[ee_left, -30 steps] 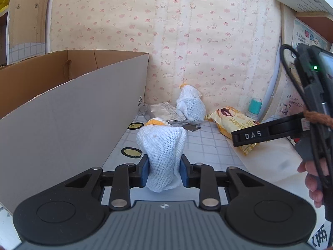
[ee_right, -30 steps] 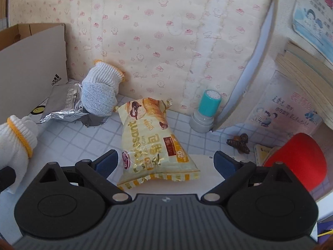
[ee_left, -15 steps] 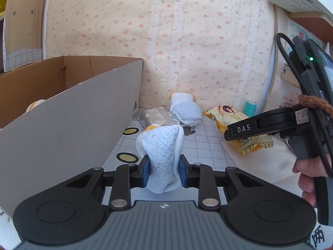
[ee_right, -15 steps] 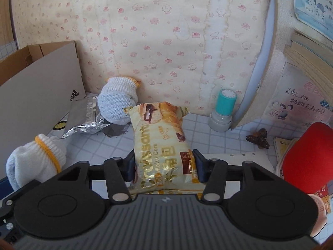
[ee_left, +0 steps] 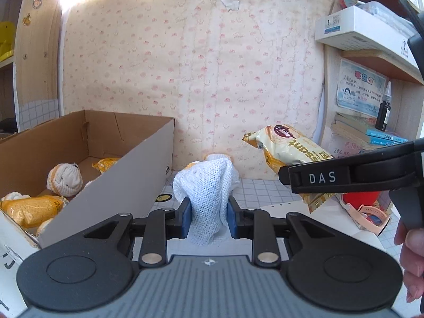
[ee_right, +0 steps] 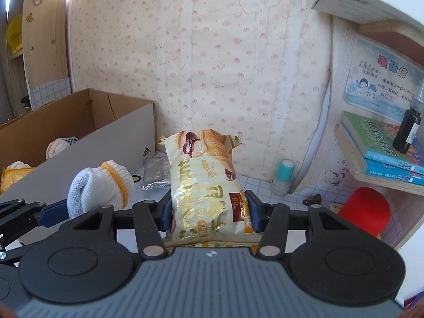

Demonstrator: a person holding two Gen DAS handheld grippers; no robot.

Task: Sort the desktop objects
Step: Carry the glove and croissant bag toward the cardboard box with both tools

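Cardboard sits at your far left: the open box point(ee_left: 87, 143) already holds several rolled white gloves point(ee_left: 65, 176) and yellow snack packs point(ee_left: 29, 208), so a good share of the sorting looks done. Your left gripper point(ee_left: 208, 218) is clamped on a white knit glove point(ee_left: 208, 190), its blue pads pressing both sides of the fabric, and the bundle hangs above the checked desk just beside the box's grey outer wall point(ee_left: 116, 188). To the right, your right gripper point(ee_right: 209, 212) is closed on a croissant packet point(ee_right: 204, 182), pinched near its lower end with the rest of the wrapper standing up ahead of the fingers; it too is off the surface.

What is left, judging from here, is to carry both loads over the wall and drop them in. On the desk behind, you have another white glove point(ee_left: 218, 157) by the curtain and a crumpled silver foil wrapper point(ee_right: 156, 172) near the box's corner, both unsorted.

Farther right stand a teal-capped stamp point(ee_right: 283, 177), a small brown object point(ee_right: 312, 200), a red rounded thing point(ee_right: 365, 209) and a pink watch strap point(ee_left: 371, 213); whether those belong in the box, you cannot tell. The box wall is what stands in your way: both loads must clear its edge, and the two grippers are close together.
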